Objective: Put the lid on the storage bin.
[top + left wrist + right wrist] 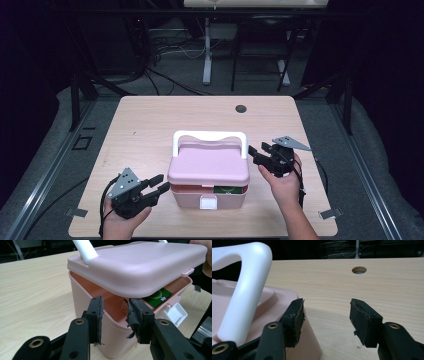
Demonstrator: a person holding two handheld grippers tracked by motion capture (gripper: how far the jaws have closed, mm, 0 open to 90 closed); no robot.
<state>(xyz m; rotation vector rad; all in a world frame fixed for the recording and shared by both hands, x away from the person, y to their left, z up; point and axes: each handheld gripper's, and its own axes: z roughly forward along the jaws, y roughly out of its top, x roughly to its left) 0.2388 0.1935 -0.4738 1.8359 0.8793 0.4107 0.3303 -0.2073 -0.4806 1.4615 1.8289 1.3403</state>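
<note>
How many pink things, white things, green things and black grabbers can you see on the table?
Pink: 2, the box and its lid
White: 2, the handle and the latch
Green: 1, a packet inside the box
Black grabbers: 2, the left gripper and the right gripper
Total: 7

Overhead light is falling evenly on the pale wooden tabletop (150, 125) in the high view, while the room around and behind it is sinking into near-black, and the whole picture is looking soft and low in detail. In the left gripper view the pink box's lid (140, 265) is catching a mild sheen and casting shade into the box beneath it. In the right gripper view the white handle (247, 285) is glaring a little, the far background is staying dark, and the near jaws are looking slightly blurred.
</note>
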